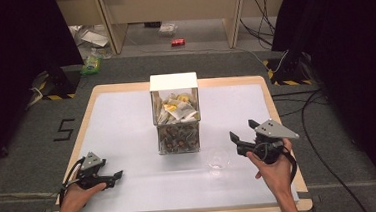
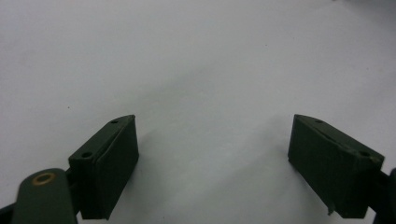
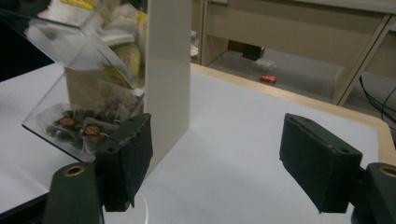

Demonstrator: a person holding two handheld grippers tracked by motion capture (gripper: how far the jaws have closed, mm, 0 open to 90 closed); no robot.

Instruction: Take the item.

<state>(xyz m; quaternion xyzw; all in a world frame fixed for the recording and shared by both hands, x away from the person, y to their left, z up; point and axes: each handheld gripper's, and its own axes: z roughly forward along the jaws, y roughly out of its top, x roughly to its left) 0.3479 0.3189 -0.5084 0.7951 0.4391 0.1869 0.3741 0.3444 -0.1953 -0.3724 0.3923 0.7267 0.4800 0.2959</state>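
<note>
White sheeting covers the table (image 1: 128,140), edged in pale wood. At frame centre in the high view a clear two-tier box (image 1: 176,118) is seen, white at its back, with pale and yellow sachets in the upper tier and darker packets in the lower.

A small clear glass (image 1: 218,159) is noted just right of and below the box; its outline is faint, so whether anything is in it cannot be told.

The right gripper (image 1: 241,134) is held at the lower right of the frame, near the glass but apart from it, jaws spread fairly wide with nothing gripped. In the right gripper view its pads (image 3: 128,154) frame bare sheeting, with the box at upper left.

The left gripper (image 1: 116,178) is seen at lower left, well apart from the box, jaws wide and empty over plain white surface.
</note>
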